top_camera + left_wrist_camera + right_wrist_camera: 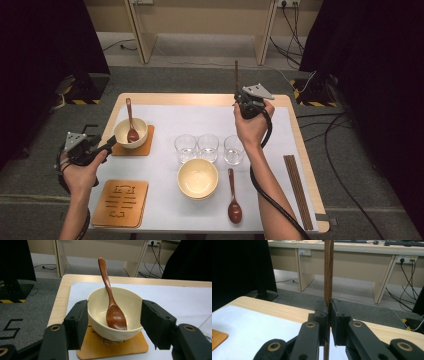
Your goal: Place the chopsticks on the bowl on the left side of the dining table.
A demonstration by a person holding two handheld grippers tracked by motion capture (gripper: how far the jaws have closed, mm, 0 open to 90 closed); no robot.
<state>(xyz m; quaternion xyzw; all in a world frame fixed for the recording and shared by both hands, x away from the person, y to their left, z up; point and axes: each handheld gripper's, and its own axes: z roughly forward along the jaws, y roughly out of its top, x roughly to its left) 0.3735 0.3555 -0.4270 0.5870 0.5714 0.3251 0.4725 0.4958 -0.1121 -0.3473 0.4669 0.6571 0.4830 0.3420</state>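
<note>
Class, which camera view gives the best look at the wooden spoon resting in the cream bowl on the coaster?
The left gripper view: the wooden spoon sits close and sharp, head in the cream bowl, handle leaning on the far rim. The high view shows the same spoon small, from above. The right gripper view faces the table's far edge instead.

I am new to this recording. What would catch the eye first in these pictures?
The right gripper holds a thin dark wooden stick upright above the table's far edge. At the left, the left gripper's jaws stand around a cream bowl with a brown spoon on a wooden coaster.
</note>
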